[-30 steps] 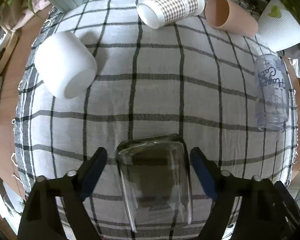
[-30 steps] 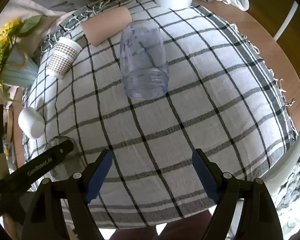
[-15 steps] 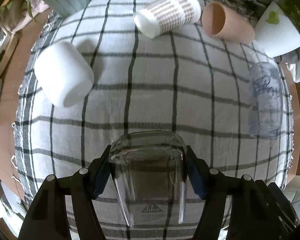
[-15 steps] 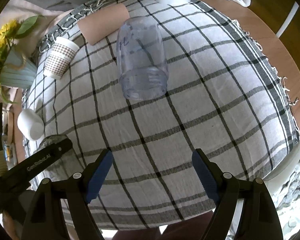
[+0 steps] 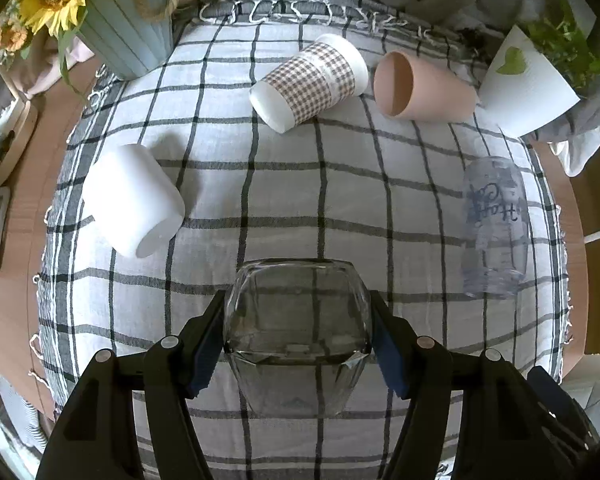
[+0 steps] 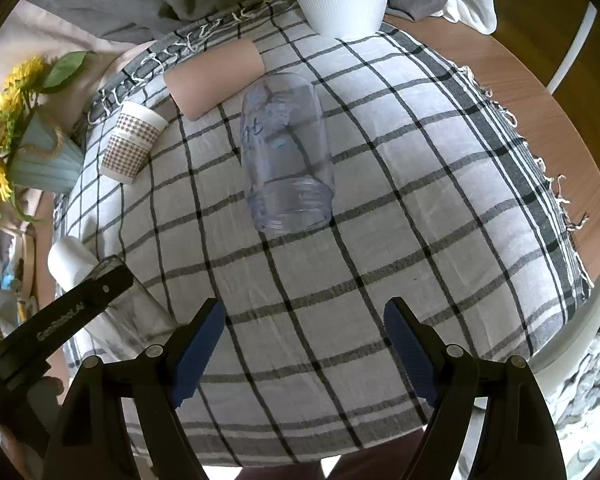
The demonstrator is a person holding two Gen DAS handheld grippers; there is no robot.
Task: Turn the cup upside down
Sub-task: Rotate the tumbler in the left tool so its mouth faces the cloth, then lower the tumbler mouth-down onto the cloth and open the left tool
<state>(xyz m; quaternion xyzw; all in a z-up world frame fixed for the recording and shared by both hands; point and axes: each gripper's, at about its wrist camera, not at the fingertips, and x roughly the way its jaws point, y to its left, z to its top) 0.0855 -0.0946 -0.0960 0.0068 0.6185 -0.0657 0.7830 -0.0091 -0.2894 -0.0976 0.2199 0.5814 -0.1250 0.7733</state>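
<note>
A clear square glass cup (image 5: 298, 320) is held between the blue pads of my left gripper (image 5: 298, 340), which is shut on its sides; it is lifted off the checked cloth (image 5: 284, 200) and tilted. In the right wrist view the same glass (image 6: 136, 312) shows at the lower left under the left gripper's black arm. My right gripper (image 6: 304, 344) is open and empty above the cloth, nearer than a clear plastic jar (image 6: 286, 160) lying on its side.
On the cloth lie a white cup (image 5: 134, 204), a checked paper cup (image 5: 310, 82), a peach cup (image 5: 420, 88) and the clear jar (image 5: 496, 228). A blue flower vase (image 5: 128, 28) and a white plant pot (image 5: 528, 84) stand at the back edge.
My left gripper closed on the glass cup, then raised and tilted it, so the view pulled back from the table. My right gripper stayed open and nearly still.
</note>
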